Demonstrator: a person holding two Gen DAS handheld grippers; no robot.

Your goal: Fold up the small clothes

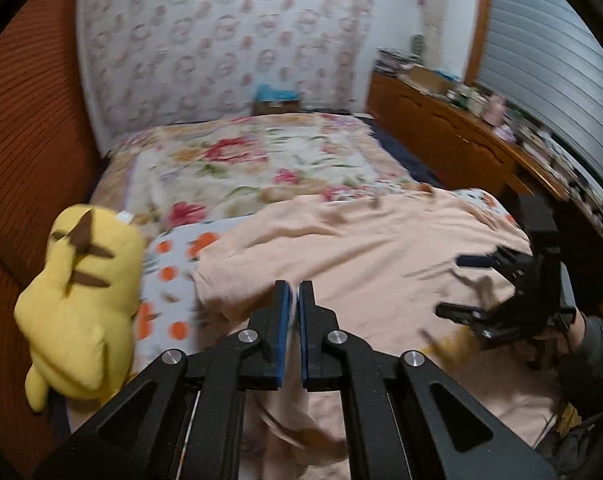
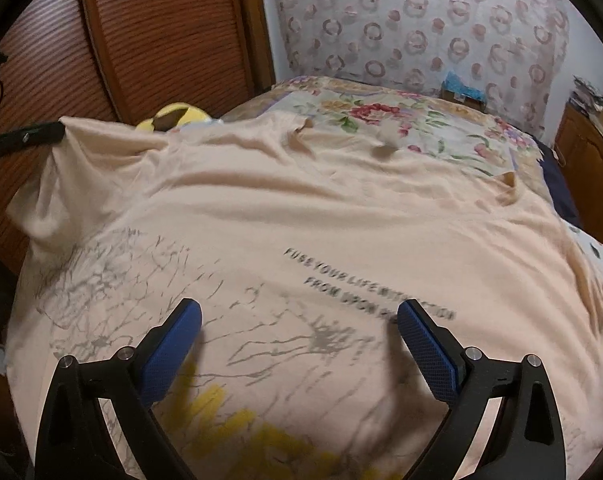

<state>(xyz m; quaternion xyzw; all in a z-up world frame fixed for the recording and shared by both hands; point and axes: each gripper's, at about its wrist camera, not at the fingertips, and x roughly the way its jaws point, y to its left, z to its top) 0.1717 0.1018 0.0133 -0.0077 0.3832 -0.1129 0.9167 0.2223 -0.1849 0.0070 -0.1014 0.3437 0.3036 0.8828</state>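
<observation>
A peach T-shirt [image 2: 301,208] with grey print, black lettering and a yellow patch lies spread on the bed. My left gripper [image 1: 294,286] is shut on an edge of the T-shirt [image 1: 361,240], and the cloth hangs below its jaws. In the right wrist view the left gripper [image 2: 59,130] holds that corner raised at the upper left. My right gripper [image 2: 299,312] stands open low over the printed front, with nothing between its blue pads [image 2: 173,356]. It also shows as the right gripper [image 1: 449,284] at the shirt's right side, held by a hand in a dark sleeve [image 1: 589,352].
A yellow plush toy [image 1: 81,300] lies at the bed's left edge beside a ribbed wooden door [image 2: 161,32]. A floral blanket [image 1: 241,160] covers the far half of the bed. A cluttered wooden shelf unit [image 1: 441,132] runs along the right.
</observation>
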